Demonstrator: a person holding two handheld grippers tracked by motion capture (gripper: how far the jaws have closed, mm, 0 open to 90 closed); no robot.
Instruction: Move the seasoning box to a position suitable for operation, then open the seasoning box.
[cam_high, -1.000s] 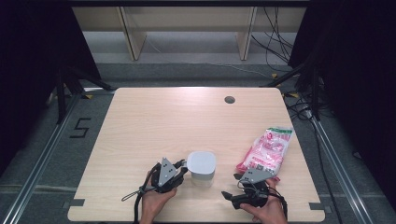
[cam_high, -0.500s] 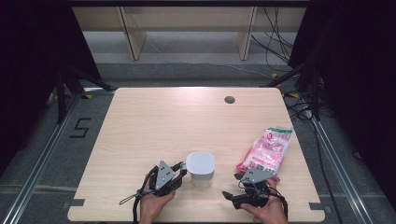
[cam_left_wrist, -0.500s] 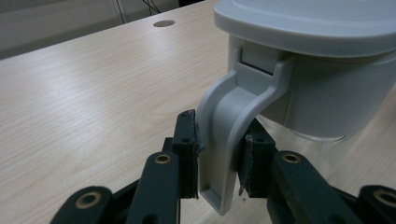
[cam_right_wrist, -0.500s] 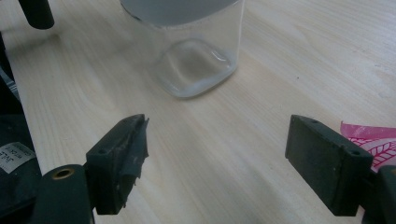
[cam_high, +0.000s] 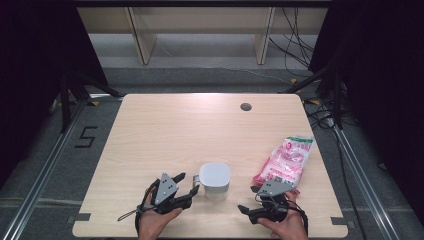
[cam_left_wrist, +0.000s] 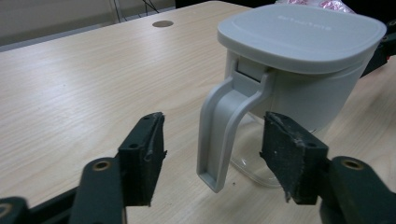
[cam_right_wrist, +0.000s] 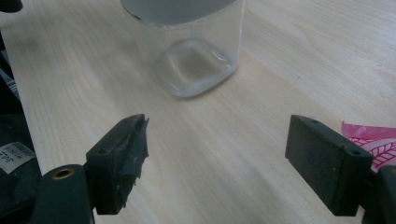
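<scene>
clear plastic jug with grey lid and grey handle (cam_high: 215, 180): 1 | pink-and-white printed plastic packet with green top edge (cam_high: 285, 161): 1 | black two-jaw handheld grippers: 2, left gripper (cam_high: 189, 184), right gripper (cam_high: 245, 210) | light wooden table (cam_high: 200, 130): 1 | round dark grommet hole in the tabletop (cam_high: 245, 106): 1

Matt grey plastic lid (cam_left_wrist: 299, 35) tops a clear glossy jug (cam_right_wrist: 196, 60) on a smooth pale wood-grain table (cam_high: 165, 135).
</scene>
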